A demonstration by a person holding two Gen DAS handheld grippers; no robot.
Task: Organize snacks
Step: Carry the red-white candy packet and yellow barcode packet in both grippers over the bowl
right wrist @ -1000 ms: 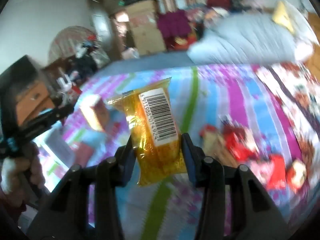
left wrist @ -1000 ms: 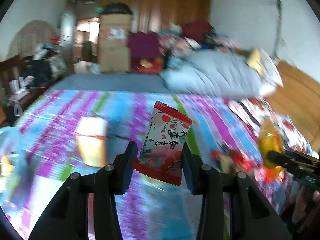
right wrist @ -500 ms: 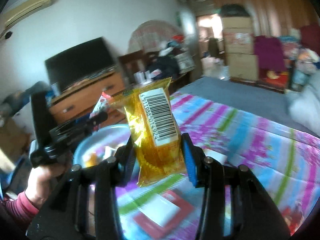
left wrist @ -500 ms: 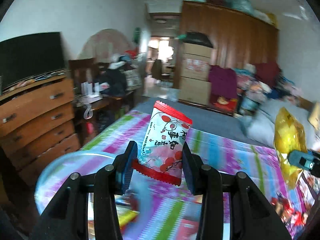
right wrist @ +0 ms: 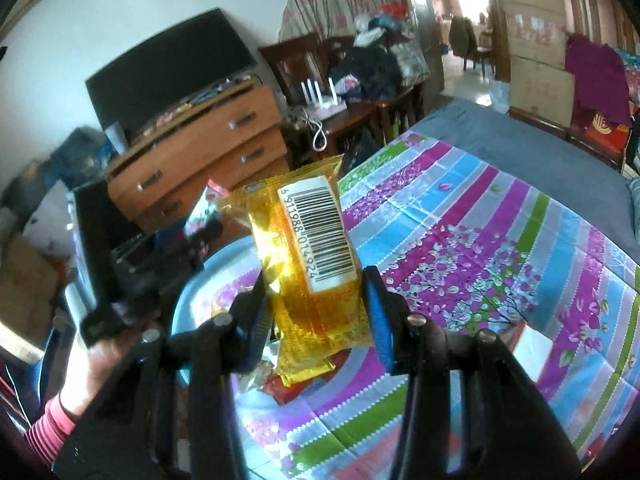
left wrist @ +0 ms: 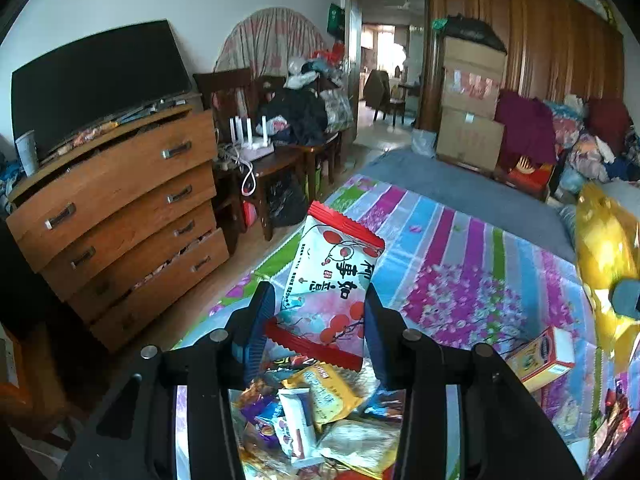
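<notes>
the white-and-red snack packet [left wrist: 328,292] sits upright between my left tongs [left wrist: 320,320], pinched at its lower half, and it hangs over the pile of snacks [left wrist: 316,412] in the pale blue basin [right wrist: 208,280] at the near left corner of the bed. the golden packet with the barcode label [right wrist: 316,264] is clamped the same way in my right tongs [right wrist: 316,320], upright, just beside the basin's rim and more over the bedspread [right wrist: 480,240] than over the basin, as far as i can judge.

both tongs are narrow, each closed on its packet, so the step in hand looks like the drop into the basin. to do it well i'd bring the left packet lower over the middle of the pile before i let go, since a light packet released high can flutter off the heap and over the bed's edge toward the floor. i'd carry the right one further left until it is clearly inside the rim, and keep the two tools apart so they don't knock.

a small yellow box [left wrist: 540,356] lies on the bedspread toward the right edge, well apart from the basin, and more wrappers [left wrist: 612,404] lie near that edge; those look left to gather.
</notes>
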